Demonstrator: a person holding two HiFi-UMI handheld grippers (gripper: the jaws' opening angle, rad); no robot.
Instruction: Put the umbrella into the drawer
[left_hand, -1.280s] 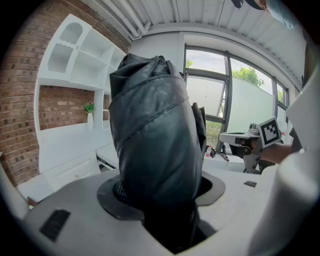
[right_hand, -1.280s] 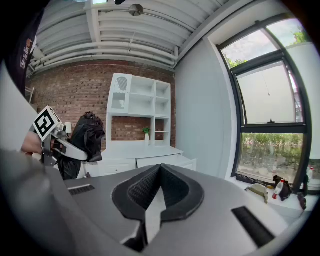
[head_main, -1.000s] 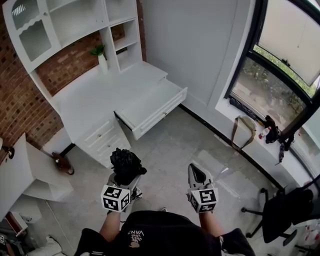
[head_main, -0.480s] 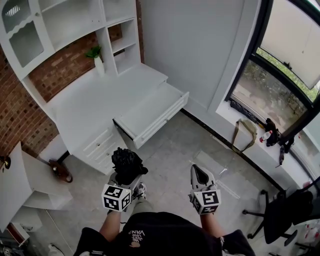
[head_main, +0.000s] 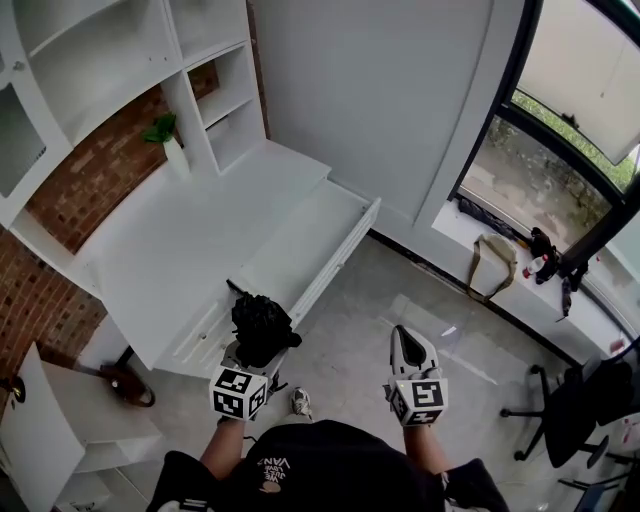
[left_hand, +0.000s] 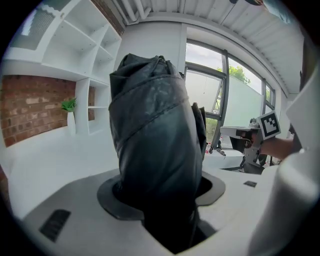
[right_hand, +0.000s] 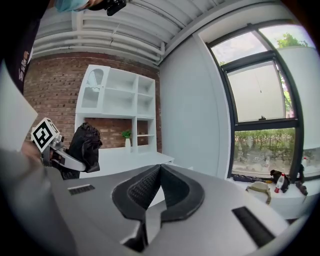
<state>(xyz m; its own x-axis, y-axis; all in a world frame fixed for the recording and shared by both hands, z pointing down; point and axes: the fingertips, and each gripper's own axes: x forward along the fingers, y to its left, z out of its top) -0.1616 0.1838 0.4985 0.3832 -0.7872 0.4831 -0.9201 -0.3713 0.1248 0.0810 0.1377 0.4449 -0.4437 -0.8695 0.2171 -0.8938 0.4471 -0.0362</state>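
Note:
A folded black umbrella (head_main: 262, 325) (left_hand: 155, 150) stands up out of my left gripper (head_main: 250, 362), whose jaws are shut on its lower end. It fills most of the left gripper view. The same umbrella (right_hand: 84, 144) shows at the left of the right gripper view. The white drawer (head_main: 310, 243) of the desk stands pulled out, its inside bare, just ahead and right of the umbrella. My right gripper (head_main: 407, 348) hangs over the floor to the right of the drawer, jaws shut with nothing between them (right_hand: 160, 172).
A white desk (head_main: 180, 250) with shelves (head_main: 215, 95) and a small potted plant (head_main: 168, 140) runs along the brick wall. Lower drawers (head_main: 200, 335) sit under its edge. A window sill (head_main: 500, 270) with a bag and bottles lies right; a black chair (head_main: 575, 410) stands at far right.
Both grippers and the umbrella have come closer to the desk; the open drawer now lies just in front of the umbrella. Neither gripper's jaws have changed.

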